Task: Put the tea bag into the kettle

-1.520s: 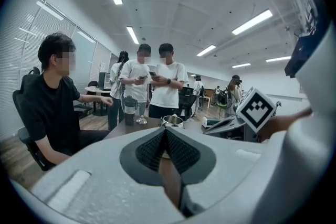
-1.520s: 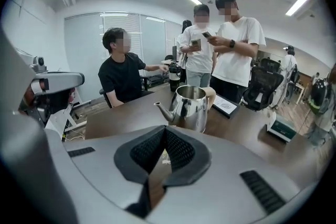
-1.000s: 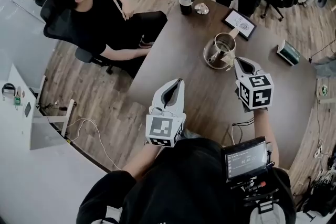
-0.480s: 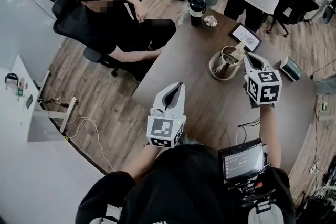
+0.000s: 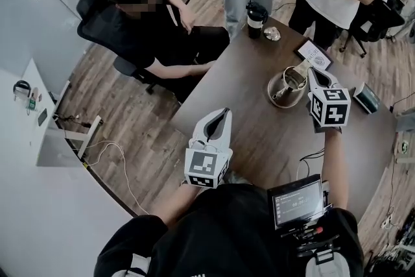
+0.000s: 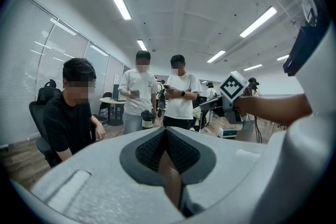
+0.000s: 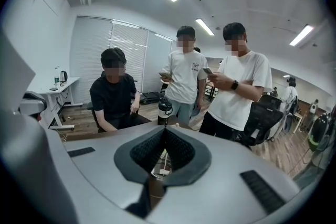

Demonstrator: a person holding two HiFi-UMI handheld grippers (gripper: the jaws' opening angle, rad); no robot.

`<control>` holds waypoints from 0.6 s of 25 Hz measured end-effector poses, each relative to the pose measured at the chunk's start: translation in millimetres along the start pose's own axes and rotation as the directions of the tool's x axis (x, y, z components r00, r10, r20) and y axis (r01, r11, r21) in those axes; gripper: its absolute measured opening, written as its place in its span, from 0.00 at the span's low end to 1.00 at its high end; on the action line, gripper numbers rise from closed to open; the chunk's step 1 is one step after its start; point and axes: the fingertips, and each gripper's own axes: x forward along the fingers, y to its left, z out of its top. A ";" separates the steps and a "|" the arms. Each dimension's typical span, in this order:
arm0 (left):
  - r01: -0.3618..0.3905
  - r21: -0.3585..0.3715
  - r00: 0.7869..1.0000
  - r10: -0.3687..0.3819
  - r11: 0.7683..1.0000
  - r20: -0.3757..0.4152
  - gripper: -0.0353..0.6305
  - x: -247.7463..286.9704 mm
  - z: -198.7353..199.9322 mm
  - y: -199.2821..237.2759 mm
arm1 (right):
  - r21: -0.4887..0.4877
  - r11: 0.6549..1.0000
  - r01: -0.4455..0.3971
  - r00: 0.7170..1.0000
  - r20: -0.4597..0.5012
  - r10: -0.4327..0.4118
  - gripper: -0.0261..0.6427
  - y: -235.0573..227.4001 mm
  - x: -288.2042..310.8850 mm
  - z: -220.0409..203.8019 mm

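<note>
Near on the bench (image 5: pixel 249 117), the left claw (image 5: pixel 221 116) is pressed together on nothing. Farther right, the right claw (image 5: pixel 312 72) pinches the string of the tea bag (image 7: pixel 163 171) just beside the kettle (image 5: pixel 285 85), whose contents cannot be made out. A lidded tumbler (image 5: pixel 257 15) stands at the far edge.

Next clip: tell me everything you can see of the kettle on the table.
The kettle is a small, pale, metallic-looking pot that stands upright with its top open and no lid on it. It sits on a round tray on the brown table. A thin part, either handle or spout, sticks out toward the lower left. The right gripper, shut on the tea bag, hangs just beside its rim; contact cannot be made out.
</note>
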 end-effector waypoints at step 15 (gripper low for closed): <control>-0.034 0.018 0.998 0.034 0.999 -0.049 0.06 9.3 -11.4 -1.5 | 0.047 0.998 -0.047 0.996 -0.070 0.050 0.05 -0.4 42.0 -45.2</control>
